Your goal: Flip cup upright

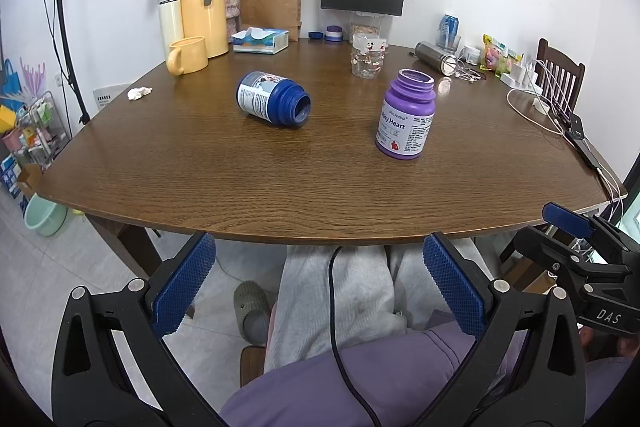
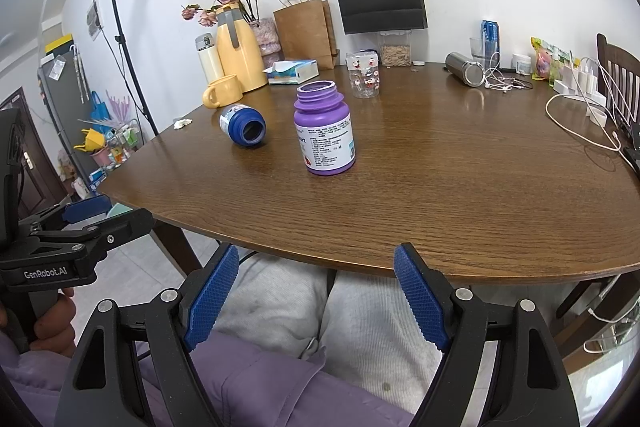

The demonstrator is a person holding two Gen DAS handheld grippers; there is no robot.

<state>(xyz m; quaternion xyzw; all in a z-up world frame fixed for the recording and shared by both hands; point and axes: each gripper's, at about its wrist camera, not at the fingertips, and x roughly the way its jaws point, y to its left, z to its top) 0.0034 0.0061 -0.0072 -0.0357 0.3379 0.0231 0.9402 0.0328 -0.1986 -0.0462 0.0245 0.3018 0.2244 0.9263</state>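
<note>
A dark blue open-mouthed jar (image 1: pixel 273 102) lies on its side on the brown table (image 1: pixel 280 179), mouth turned toward me; the right wrist view has the same blue jar (image 2: pixel 243 125) left of centre. A purple jar (image 1: pixel 406 115) stands upright without a lid to its right, and the right wrist view shows this purple jar (image 2: pixel 325 129) too. My left gripper (image 1: pixel 318 247) hangs open below the table's near edge, over a person's lap. My right gripper (image 2: pixel 318 255) is open as well, equally far back, holding nothing. Both jars are well ahead of the fingers.
Along the back stand a yellow mug (image 1: pixel 187 55), a yellow thermos jug (image 1: pixel 203 9), a tissue box (image 1: pixel 260 41), a clear printed glass (image 1: pixel 367 56), paper bags, and a steel flask (image 1: pixel 436 57). Cables and chargers (image 1: pixel 536 95) crowd the right side beside a wooden chair.
</note>
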